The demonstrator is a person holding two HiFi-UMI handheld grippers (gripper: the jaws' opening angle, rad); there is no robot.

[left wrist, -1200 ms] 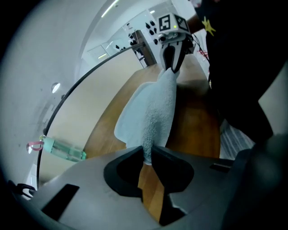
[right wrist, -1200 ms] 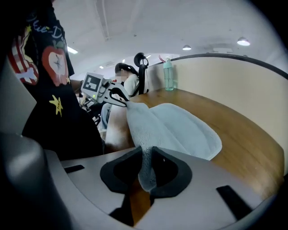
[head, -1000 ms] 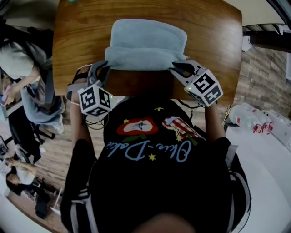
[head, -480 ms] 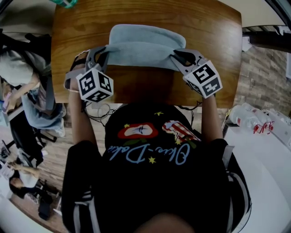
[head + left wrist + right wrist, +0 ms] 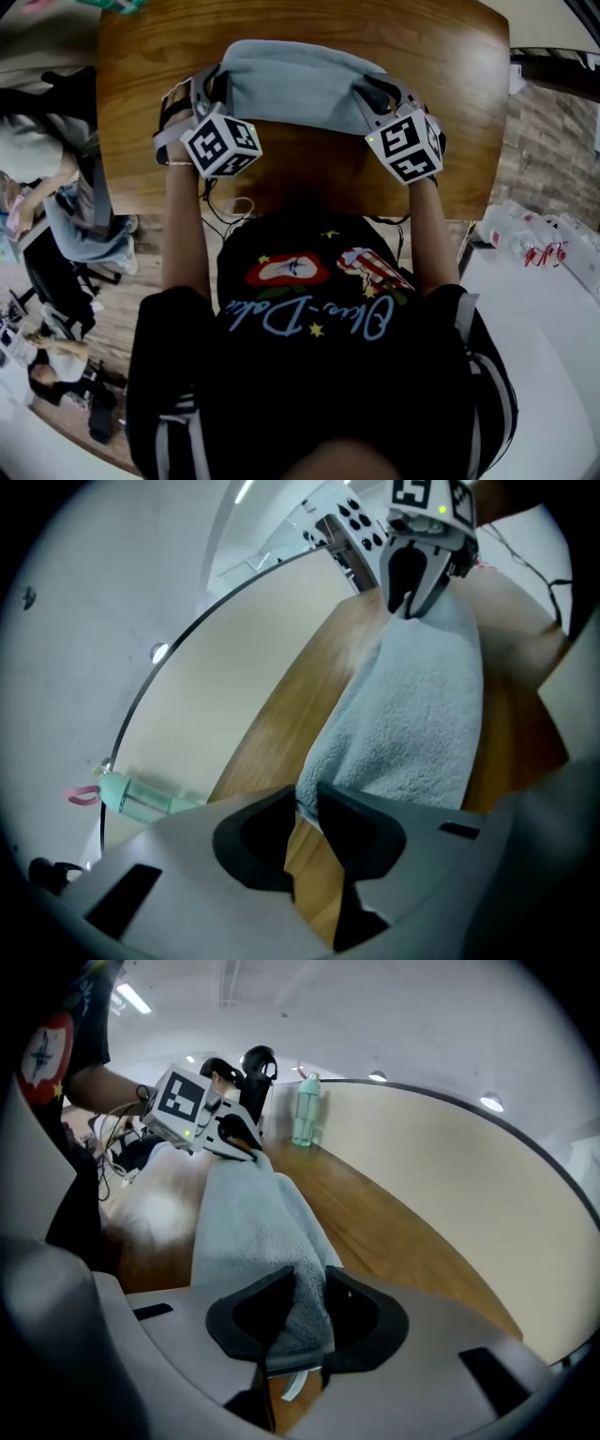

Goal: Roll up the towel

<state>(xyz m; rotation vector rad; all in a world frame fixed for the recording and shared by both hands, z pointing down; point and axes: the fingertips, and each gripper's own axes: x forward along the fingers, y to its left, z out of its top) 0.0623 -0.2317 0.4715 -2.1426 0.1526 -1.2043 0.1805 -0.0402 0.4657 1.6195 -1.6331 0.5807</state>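
Left gripper (image 5: 302,810) and right gripper (image 5: 300,1309) pinch the towel (image 5: 295,84) by its ends, jaws just opening slightly. One fold is made; most rolling seemingly remains.

On the black shirt (image 5: 309,314) I see pale blue cursive writing, something like "Blue Dale", but I cannot read it with certainty. The cube (image 5: 222,145) on the left gripper (image 5: 212,84) and the cube (image 5: 405,147) on the right gripper (image 5: 373,91) carry only black-and-white square markers.
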